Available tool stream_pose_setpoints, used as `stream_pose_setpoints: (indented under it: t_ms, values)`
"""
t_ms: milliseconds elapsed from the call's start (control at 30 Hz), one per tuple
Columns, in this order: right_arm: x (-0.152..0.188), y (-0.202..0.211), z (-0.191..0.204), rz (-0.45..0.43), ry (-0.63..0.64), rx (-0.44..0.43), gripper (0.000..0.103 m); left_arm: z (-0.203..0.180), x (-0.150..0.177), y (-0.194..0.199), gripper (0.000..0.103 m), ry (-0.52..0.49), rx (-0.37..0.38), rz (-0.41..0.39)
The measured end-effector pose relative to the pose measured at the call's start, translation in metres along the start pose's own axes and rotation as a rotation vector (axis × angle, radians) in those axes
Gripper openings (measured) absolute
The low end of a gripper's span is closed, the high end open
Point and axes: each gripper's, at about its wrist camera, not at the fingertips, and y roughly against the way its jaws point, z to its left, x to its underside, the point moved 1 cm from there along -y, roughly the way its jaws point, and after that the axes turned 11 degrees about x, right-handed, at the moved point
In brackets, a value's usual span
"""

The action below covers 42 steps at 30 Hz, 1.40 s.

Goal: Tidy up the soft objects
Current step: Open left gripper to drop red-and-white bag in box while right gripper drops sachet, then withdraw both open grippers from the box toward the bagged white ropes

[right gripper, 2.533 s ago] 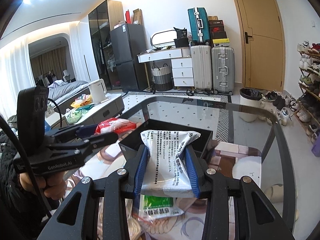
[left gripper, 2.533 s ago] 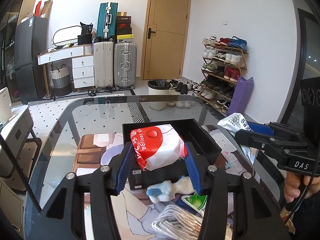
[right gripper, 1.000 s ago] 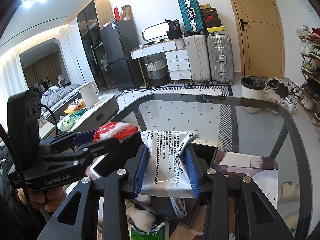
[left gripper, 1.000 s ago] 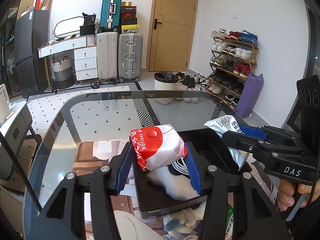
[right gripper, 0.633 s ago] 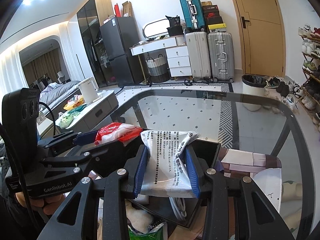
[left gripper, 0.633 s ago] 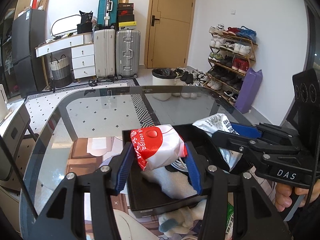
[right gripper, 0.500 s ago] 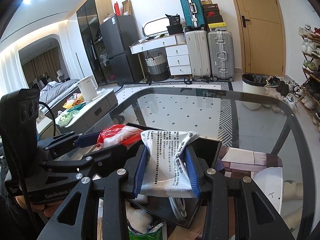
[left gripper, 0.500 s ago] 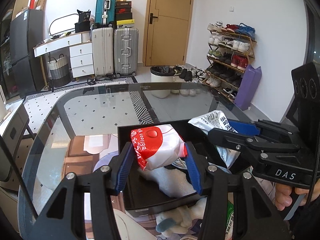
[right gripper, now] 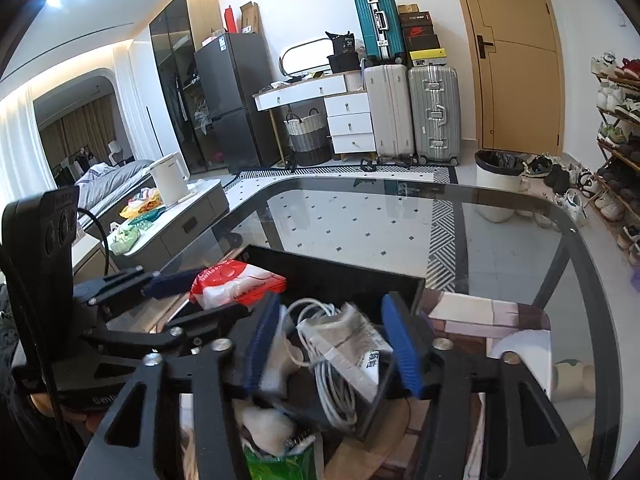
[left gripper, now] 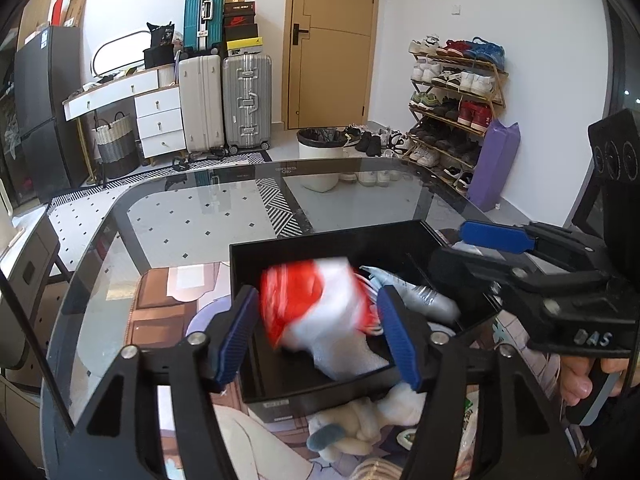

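A black box (left gripper: 332,240) stands on the glass table. My left gripper (left gripper: 316,332) is open above it, and a blurred red and white soft pack (left gripper: 316,308) is between its jaws, falling free into the box. The pack also shows in the right wrist view (right gripper: 236,282). My right gripper (right gripper: 332,344) is open over the box (right gripper: 340,276). The white printed pack (right gripper: 356,344) lies in the box beside a coiled white cable (right gripper: 332,384).
A white plush toy (left gripper: 360,420) and a green packet (right gripper: 280,464) lie on the table in front of the box. The glass table edge (right gripper: 580,248) curves at the right. Suitcases (left gripper: 224,100), a door and a shoe rack stand behind.
Both grippers have opened. The red and white pack and the white printed pack have left the jaws and dropped into the black box.
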Motion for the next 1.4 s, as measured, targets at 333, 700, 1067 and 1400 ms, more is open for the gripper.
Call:
stream_pose_setpoints:
  t_ms: [333, 700, 1067, 1400]
  values:
    - [0.029, 0.038, -0.007, -0.018, 0.008, 0.034, 0.102, 0.0, 0.012, 0.026, 0.103, 0.018, -0.025, -0.029]
    - [0.061, 0.058, -0.003, 0.015, 0.027, 0.059, 0.102, -0.005, 0.039, 0.048, 0.103, 0.035, -0.032, -0.021]
    - [0.088, 0.07, 0.003, 0.05, 0.057, 0.057, 0.102, -0.017, 0.061, 0.057, 0.103, 0.006, -0.015, 0.026]
    - [0.094, 0.081, 0.004, 0.051, 0.054, 0.068, 0.102, -0.031, 0.076, 0.058, 0.103, -0.02, -0.01, 0.062]
